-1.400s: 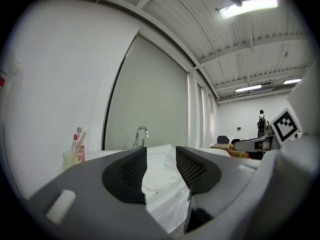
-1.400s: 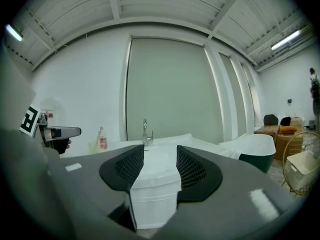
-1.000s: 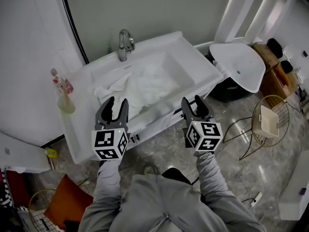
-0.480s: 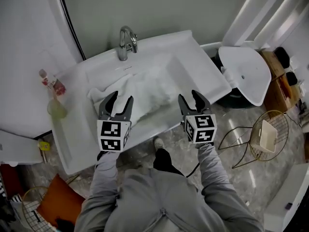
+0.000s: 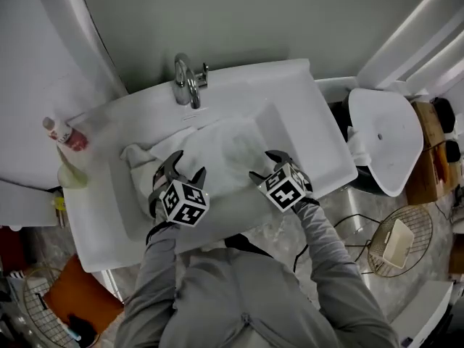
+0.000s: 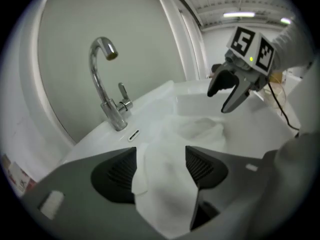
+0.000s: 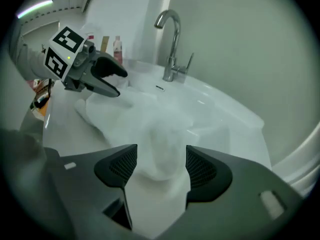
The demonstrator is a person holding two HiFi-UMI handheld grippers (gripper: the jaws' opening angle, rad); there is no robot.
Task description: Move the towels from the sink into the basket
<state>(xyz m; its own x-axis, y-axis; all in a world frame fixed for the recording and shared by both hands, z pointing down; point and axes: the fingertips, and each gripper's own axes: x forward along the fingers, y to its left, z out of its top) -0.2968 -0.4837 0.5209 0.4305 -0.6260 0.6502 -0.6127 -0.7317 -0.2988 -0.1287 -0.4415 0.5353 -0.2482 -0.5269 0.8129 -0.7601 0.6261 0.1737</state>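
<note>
white and limp, the towels (image 5: pixel 221 143) lie crumpled in the basin of the sink (image 5: pixel 279 129) at the middle of the head view, with one end draped over the basin's left edge onto the worktop (image 5: pixel 290 82). they look light and soft, with no stiffness to keep a shape, so they should sag and trail when lifted; if they are wet they would weigh more and cling. a raised fold or bunched ridge looks like the best place to take hold, bitten deep enough that the cloth does not slide out. the left gripper (image 5: pixel 185 167) is at the draped left part and the right gripper (image 5: pixel 262 164) at the heaped middle. in each gripper view a ridge of towel runs between the fingers (image 6: pixel 205 166), which are spreading wider at this moment and do not pinch it. beyond them the tap (image 5: pixel 187 85) stands at the back of the sink, upper centre, and a wire basket (image 5: pixel 424 220) sits on the floor (image 5: pixel 344 220) at lower right, well apart from the sink. a second ago both grippers hung short of the sink's front edge, over the floor, with their fingers narrower and nothing between them. now they are over the basin and down at the cloth, while the towels seem to lie much as they did.
</note>
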